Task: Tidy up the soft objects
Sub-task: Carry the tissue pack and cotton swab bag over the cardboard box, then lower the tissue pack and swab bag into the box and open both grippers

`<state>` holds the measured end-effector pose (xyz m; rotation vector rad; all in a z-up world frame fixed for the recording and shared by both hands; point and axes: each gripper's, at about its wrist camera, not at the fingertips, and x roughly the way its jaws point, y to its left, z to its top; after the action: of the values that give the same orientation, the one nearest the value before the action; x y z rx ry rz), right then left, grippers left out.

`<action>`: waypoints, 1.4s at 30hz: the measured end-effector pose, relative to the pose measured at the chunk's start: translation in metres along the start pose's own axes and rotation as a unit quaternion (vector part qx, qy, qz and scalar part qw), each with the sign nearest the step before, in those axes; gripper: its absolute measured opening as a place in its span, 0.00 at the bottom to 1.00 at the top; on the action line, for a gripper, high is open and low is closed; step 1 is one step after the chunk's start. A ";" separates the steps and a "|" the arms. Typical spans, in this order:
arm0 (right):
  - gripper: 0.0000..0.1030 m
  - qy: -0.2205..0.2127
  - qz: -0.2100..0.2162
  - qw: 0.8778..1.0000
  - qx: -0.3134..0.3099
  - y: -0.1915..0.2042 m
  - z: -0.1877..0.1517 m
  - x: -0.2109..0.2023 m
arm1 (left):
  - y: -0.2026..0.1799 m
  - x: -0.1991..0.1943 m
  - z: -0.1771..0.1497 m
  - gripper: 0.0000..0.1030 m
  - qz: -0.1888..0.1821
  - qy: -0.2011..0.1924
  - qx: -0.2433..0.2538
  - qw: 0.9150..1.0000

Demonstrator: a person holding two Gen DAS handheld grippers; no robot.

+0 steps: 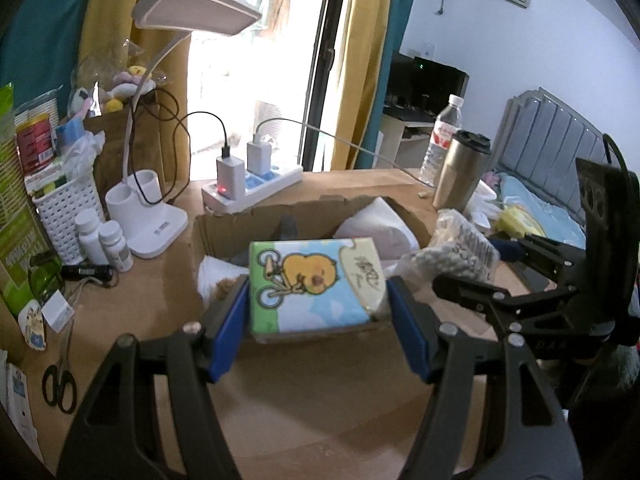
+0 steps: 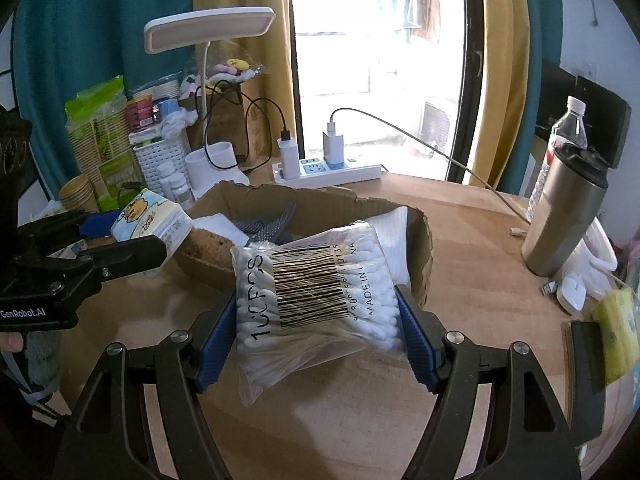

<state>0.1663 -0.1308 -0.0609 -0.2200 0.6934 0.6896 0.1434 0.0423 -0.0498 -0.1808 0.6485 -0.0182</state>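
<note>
My left tongs (image 1: 316,312) pinch a tissue pack (image 1: 312,284) printed with a yellow cartoon figure, held above the near edge of the cardboard box (image 1: 224,228). My right tongs (image 2: 318,328) squeeze a clear bag of cotton swabs (image 2: 316,300), also just over the box's (image 2: 424,264) near rim. White soft packs (image 1: 376,224) lie inside it. Behind the box on the table (image 1: 152,292) stand a power strip (image 1: 256,188), a desk lamp (image 1: 160,220) and a steel tumbler (image 1: 460,172).
</note>
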 end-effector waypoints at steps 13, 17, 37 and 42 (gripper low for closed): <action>0.74 0.012 0.004 1.000 -0.003 -0.005 0.019 0.028 | 0.017 0.022 0.017 0.66 0.002 0.000 -0.009 1.000; 0.74 0.015 0.006 1.000 -0.003 -0.006 0.023 0.036 | 0.023 0.029 0.021 0.66 0.003 -0.001 -0.013 1.000; 0.74 0.031 0.011 0.999 0.011 -0.012 0.041 0.084 | 0.047 0.080 0.032 0.66 0.004 0.021 -0.028 0.999; 0.74 0.035 0.010 0.999 0.015 -0.016 0.045 0.098 | 0.052 0.093 0.035 0.66 0.003 0.029 -0.029 0.999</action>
<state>0.2545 -0.0748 -0.0917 -0.2100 0.7726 0.6919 0.2367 0.0928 -0.0874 -0.2349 0.7076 0.0014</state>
